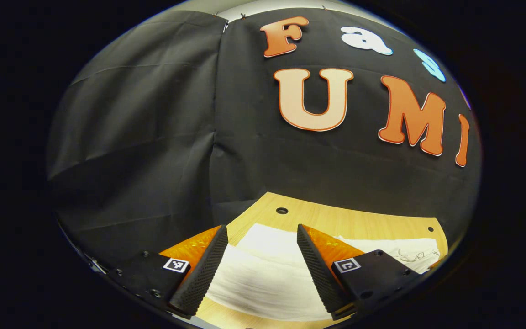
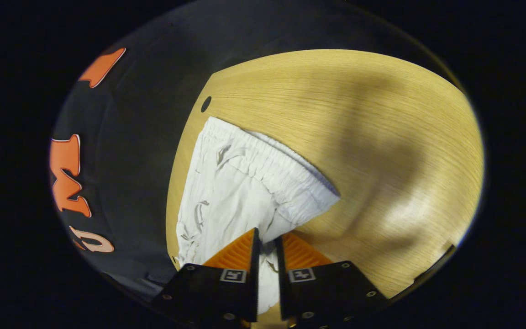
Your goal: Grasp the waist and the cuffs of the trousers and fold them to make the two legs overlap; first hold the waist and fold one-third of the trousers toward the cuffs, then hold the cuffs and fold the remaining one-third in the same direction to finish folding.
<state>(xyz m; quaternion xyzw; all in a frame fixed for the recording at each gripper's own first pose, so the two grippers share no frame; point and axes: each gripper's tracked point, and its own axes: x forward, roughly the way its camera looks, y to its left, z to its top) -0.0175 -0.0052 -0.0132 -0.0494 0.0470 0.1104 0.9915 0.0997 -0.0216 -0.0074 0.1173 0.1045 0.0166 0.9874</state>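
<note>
White trousers (image 2: 235, 183) lie on the wooden table (image 2: 381, 137), their gathered elastic waist (image 2: 272, 160) running slantwise across the right gripper view. My right gripper (image 2: 266, 235) is shut on a fold of the white cloth just below the near end of the waist. A strip of fabric shows between its fingers. In the left gripper view the white trousers (image 1: 263, 274) lie flat under my left gripper (image 1: 260, 228). That gripper stands open wide above them, its fingers to either side and nothing pinched. Which part of the trousers lies under it I cannot tell.
The table (image 1: 336, 219) ends close to the black cloth wall, with a small round hole (image 1: 281, 210) near that edge. A similar hole (image 2: 206, 104) sits beyond the waist. Bare wood stretches to the right of the trousers in the right gripper view.
</note>
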